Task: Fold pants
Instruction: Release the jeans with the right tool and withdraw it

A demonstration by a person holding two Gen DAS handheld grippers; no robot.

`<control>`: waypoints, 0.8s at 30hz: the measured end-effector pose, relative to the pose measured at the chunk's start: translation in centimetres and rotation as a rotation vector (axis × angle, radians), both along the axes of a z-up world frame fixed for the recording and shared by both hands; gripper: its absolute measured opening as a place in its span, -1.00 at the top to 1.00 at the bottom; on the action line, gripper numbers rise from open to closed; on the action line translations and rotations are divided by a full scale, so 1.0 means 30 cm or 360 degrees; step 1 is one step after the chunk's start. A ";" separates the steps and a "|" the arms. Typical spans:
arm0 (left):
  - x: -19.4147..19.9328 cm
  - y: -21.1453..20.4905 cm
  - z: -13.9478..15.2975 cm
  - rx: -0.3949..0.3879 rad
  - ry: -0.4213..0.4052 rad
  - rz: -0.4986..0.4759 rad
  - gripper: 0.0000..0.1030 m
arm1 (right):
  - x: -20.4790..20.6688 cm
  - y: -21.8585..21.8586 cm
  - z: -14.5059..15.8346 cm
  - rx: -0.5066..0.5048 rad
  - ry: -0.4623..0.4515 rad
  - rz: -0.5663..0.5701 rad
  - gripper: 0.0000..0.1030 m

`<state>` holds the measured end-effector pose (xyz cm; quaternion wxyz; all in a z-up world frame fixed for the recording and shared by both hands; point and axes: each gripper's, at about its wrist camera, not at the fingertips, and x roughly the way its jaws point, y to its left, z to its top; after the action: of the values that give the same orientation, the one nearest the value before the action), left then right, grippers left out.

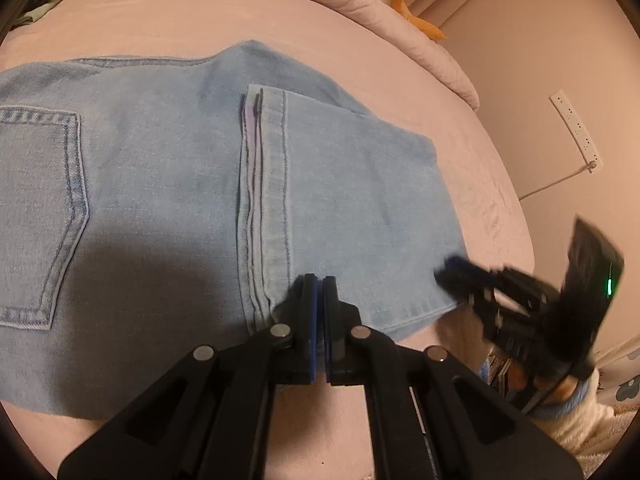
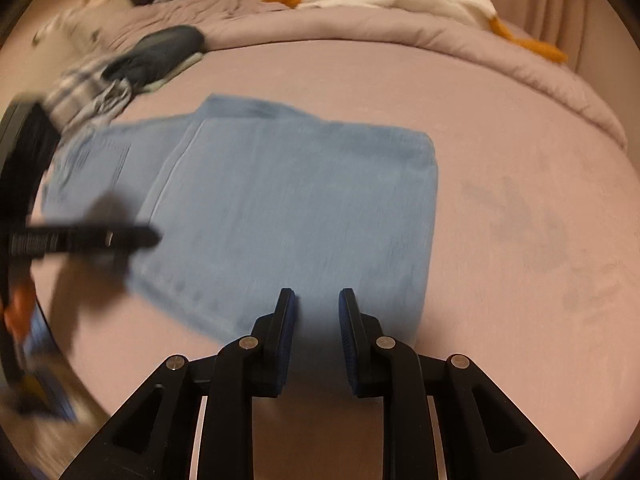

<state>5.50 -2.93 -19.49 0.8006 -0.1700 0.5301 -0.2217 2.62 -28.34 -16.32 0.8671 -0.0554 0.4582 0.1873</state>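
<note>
Both tools hovering over folded jeans on the bed

The left tool (image 1: 319, 292) is sitting with pads pressed together, gripping nothing — the right tool (image 2: 318, 304) is hanging spread apart, empty, above the light-blue jeans (image 2: 280, 200) lying folded on the pink bed (image 2: 520, 240).

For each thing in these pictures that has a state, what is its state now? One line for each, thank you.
jeans: folded over, leg hem lying across the seat, flat on the bed.
back pocket: faces up, flat.
left gripper: shut, holds nothing, over the jeans' near edge.
right gripper: open, empty, blurred in the left wrist view.
blanket: bunched at the far edge of the bed.
</note>
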 end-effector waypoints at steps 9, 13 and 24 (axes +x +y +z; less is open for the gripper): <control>-0.079 0.019 0.077 0.0050 -0.0152 0.0008 0.55 | -0.025 0.027 0.099 0.0109 0.0033 0.0112 0.55; -0.129 0.089 0.113 0.0170 -0.0244 0.0152 -0.33 | -0.015 0.126 0.118 0.0130 -0.0006 0.0189 0.52; -0.350 0.522 0.126 -0.0234 -0.0235 0.0803 -0.33 | -0.003 0.318 0.115 0.0175 0.0013 0.0361 0.51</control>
<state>-5.00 12.74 -15.72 0.8525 -0.3377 0.3937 -0.0650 2.54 -18.79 -12.87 0.8402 -0.0585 0.4416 0.3094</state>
